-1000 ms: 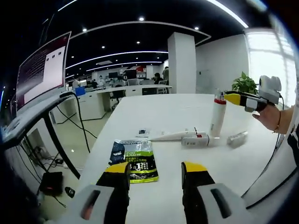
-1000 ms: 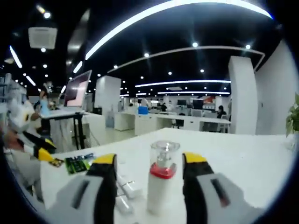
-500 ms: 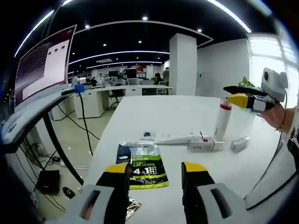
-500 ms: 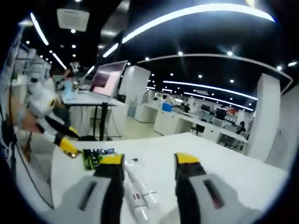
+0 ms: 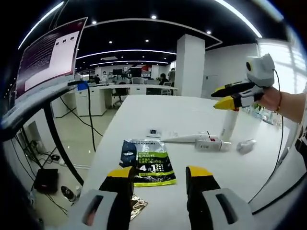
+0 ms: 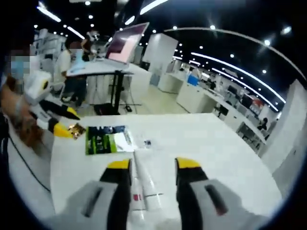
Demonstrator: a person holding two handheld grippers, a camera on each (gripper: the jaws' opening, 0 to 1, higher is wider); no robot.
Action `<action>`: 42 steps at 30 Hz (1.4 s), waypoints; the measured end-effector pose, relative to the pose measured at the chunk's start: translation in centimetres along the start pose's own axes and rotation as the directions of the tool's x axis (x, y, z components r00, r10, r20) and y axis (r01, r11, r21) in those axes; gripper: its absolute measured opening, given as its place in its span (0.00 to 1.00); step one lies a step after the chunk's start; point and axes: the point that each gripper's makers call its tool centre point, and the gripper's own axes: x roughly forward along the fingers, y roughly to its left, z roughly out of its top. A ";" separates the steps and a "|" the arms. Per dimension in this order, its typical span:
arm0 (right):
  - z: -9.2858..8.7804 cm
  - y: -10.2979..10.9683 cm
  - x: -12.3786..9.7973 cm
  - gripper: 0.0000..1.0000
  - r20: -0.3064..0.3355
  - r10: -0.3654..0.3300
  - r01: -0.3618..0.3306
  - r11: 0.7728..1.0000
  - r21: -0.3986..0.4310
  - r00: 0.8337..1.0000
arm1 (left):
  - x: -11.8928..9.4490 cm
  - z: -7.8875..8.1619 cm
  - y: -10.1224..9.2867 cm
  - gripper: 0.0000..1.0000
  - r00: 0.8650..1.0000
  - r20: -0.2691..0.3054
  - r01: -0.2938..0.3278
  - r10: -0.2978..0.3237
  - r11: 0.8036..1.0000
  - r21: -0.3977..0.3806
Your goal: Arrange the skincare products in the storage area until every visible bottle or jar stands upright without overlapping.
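Observation:
A white bottle [image 5: 229, 125] stands upright at the far right of the white table [image 5: 168, 112]; its top is hidden behind my right gripper [image 5: 225, 96], which hovers just above it with jaws apart. A white tube [image 5: 184, 138] and a white tube with a red band [image 5: 210, 143] lie flat beside the bottle, and a small clear piece [image 5: 245, 146] lies to their right. In the right gripper view, my right gripper [image 6: 153, 165] is open over the lying tubes [image 6: 143, 175]. My left gripper [image 5: 159, 173] is open above a green sachet [image 5: 148, 163], holding nothing.
A gold foil packet [image 5: 136, 213] lies at the table's near edge, and a tiny packet [image 5: 153, 132] lies beyond the sachet. The right gripper view has my left gripper [image 6: 60, 123], the sachet [image 6: 105, 141] and a person at the left. A monitor [image 5: 48, 57] on a stand is left of the table.
The right gripper rose off the upright bottle, which has left its view, and tilted down toward the lying tubes; its jaws narrowed slightly. The left view shifted a little.

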 end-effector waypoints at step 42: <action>-12.2 1.2 7.1 0.29 -0.714 0.351 -0.376 0.917 0.131 0.606 | 0.4 -1.3 2.0 0.43 0.995 -0.072 0.075 -0.073 0.997 0.017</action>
